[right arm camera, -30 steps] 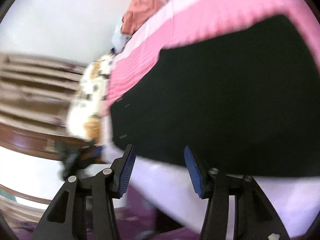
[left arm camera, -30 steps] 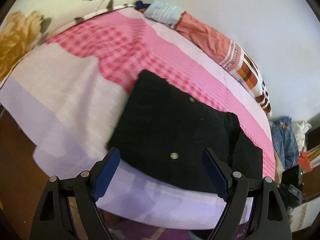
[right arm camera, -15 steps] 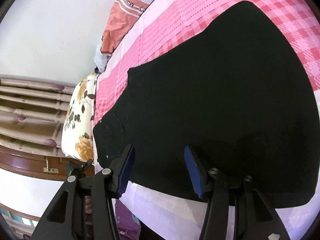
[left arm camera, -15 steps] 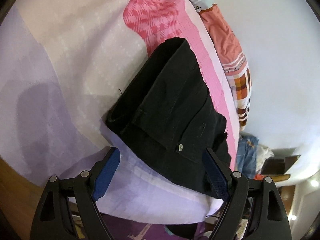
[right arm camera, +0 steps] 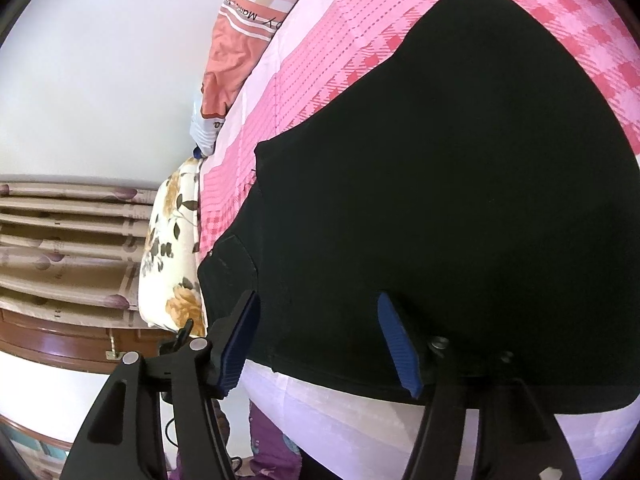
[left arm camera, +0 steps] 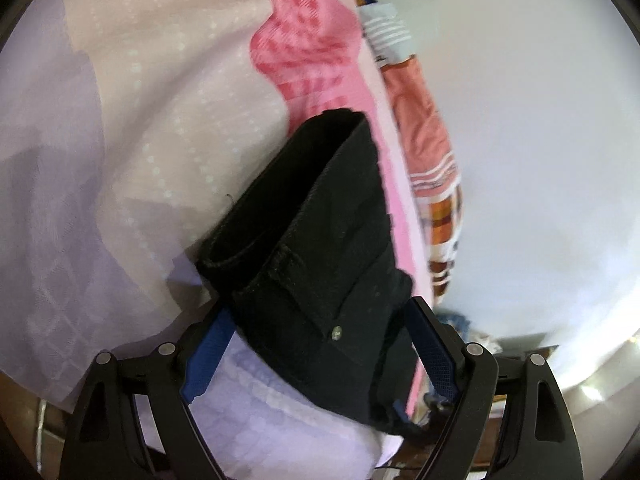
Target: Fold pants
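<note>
Black pants (left arm camera: 320,248) lie folded on a pink, lilac and checked bedsheet (left arm camera: 120,140). In the left wrist view my left gripper (left arm camera: 320,356) is open, its blue pads either side of the near waistband corner with a metal rivet (left arm camera: 337,333). In the right wrist view the pants (right arm camera: 440,184) spread wide across the bed. My right gripper (right arm camera: 324,340) is open, its fingers straddling the pants' near edge by the bed's front edge.
A folded orange and checked blanket (right arm camera: 248,24) lies along the far side by the white wall. A floral pillow (right arm camera: 172,256) sits at the bed's head beside a wooden headboard (right arm camera: 60,344). Clothes and clutter (left arm camera: 460,324) lie beyond the bed's foot.
Both grippers have moved in closer to the near edge of the pants. The left one tilted and now has the waistband corner between its open fingers. Both stayed open.
</note>
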`<action>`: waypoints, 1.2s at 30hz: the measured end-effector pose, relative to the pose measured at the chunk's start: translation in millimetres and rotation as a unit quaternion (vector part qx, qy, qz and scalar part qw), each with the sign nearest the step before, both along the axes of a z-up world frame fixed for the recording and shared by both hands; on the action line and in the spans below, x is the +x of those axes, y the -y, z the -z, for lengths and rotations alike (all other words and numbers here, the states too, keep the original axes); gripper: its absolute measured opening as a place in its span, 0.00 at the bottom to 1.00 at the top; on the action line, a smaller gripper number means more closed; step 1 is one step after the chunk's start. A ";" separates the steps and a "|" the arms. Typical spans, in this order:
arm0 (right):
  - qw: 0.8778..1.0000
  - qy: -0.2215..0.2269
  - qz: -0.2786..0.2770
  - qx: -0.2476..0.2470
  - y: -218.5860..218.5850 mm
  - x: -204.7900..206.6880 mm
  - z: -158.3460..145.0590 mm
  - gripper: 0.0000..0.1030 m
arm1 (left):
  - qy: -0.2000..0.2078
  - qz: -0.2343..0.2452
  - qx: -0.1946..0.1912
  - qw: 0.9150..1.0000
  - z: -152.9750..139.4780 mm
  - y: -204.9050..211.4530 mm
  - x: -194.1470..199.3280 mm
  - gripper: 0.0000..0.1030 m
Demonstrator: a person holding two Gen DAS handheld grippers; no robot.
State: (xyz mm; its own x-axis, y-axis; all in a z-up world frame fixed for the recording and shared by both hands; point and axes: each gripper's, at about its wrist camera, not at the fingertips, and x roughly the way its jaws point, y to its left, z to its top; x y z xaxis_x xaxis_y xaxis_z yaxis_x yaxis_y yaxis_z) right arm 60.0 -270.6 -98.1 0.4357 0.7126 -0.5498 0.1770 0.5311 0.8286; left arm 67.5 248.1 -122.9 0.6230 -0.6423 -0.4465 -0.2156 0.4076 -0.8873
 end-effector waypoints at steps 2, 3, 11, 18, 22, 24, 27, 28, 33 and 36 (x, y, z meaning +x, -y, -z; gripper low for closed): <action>1.000 -0.003 0.002 0.004 1.0 0.5 1.3 0.58 | 0.019 0.003 -0.006 1.000 -5.2 -0.7 1.3 0.82; 1.000 -0.004 0.003 0.006 1.7 0.9 1.8 0.58 | 0.034 0.008 -0.006 0.999 -10.8 0.1 1.5 0.82; 1.000 -0.004 0.007 0.015 1.8 0.9 3.1 0.61 | 0.004 0.018 0.017 1.000 -1.9 0.4 7.9 0.82; 1.000 -0.002 0.004 0.012 1.4 1.3 2.7 0.63 | 0.026 -0.010 0.034 0.999 -1.9 4.7 3.4 0.85; 1.000 -0.003 0.005 0.013 1.4 1.0 2.6 0.63 | 0.029 0.001 0.059 0.998 -6.3 9.9 8.5 0.85; 1.000 -0.004 0.006 0.013 1.1 1.1 2.7 0.63 | 0.018 0.006 0.079 0.997 -7.8 10.8 9.0 0.59; 1.000 -0.006 0.008 0.016 1.9 2.0 3.4 0.63 | -0.019 0.018 0.089 0.996 2.6 5.9 11.4 0.28; 1.000 -0.007 0.009 0.016 2.2 1.8 3.6 0.63 | -0.021 0.021 0.090 0.995 1.8 6.6 11.1 0.28; 1.000 -0.008 0.014 0.022 3.4 1.6 4.8 0.63 | 0.014 0.040 0.137 0.990 -26.6 21.2 9.6 0.25; 1.000 -0.008 0.014 0.022 2.8 2.1 4.3 0.63 | 0.048 0.049 0.171 0.983 -48.3 33.1 7.8 0.25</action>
State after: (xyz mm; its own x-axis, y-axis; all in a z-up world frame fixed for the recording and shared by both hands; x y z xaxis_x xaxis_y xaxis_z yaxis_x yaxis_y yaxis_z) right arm 62.1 -273.4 -102.4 0.4478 0.7233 -0.5257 0.2053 0.4891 0.8477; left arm 75.3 215.1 -74.6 0.6148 -0.5244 -0.5891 -0.0830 0.6998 -0.7095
